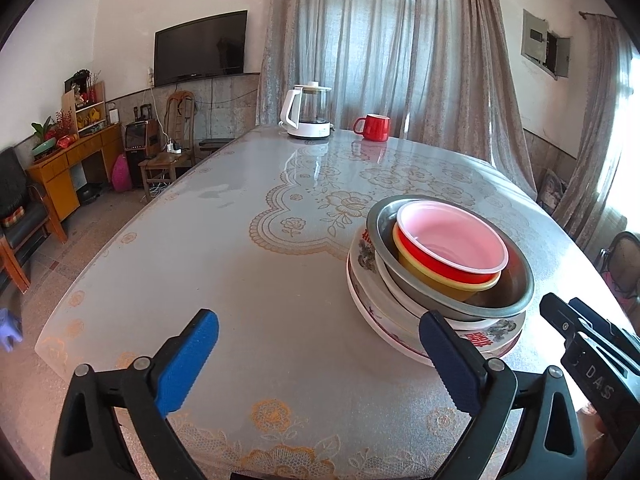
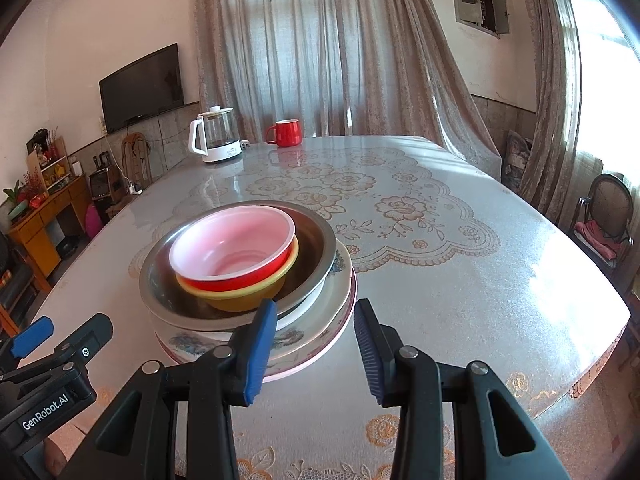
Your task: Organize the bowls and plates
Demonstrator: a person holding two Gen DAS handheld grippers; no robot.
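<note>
A stack stands on the lace-patterned table (image 1: 240, 264). From the bottom it holds patterned plates (image 1: 366, 300), a steel bowl (image 1: 514, 292), a yellow bowl (image 1: 432, 278) and a red bowl (image 1: 452, 240) with a pale inside. My left gripper (image 1: 316, 324) is wide open with only table between its fingers; the stack sits just behind its right finger. In the right wrist view the plates (image 2: 188, 342), steel bowl (image 2: 316, 244), yellow bowl (image 2: 240, 300) and red bowl (image 2: 232, 240) lie ahead and left. My right gripper (image 2: 316, 308) is open, and the plates' near rim shows in its gap, untouched.
A white electric kettle (image 1: 306, 114) and a red mug (image 1: 374, 127) stand at the table's far end, with curtains behind them. A chair (image 2: 604, 216) stands off the table's right side. The other gripper's body shows at the edge of each view.
</note>
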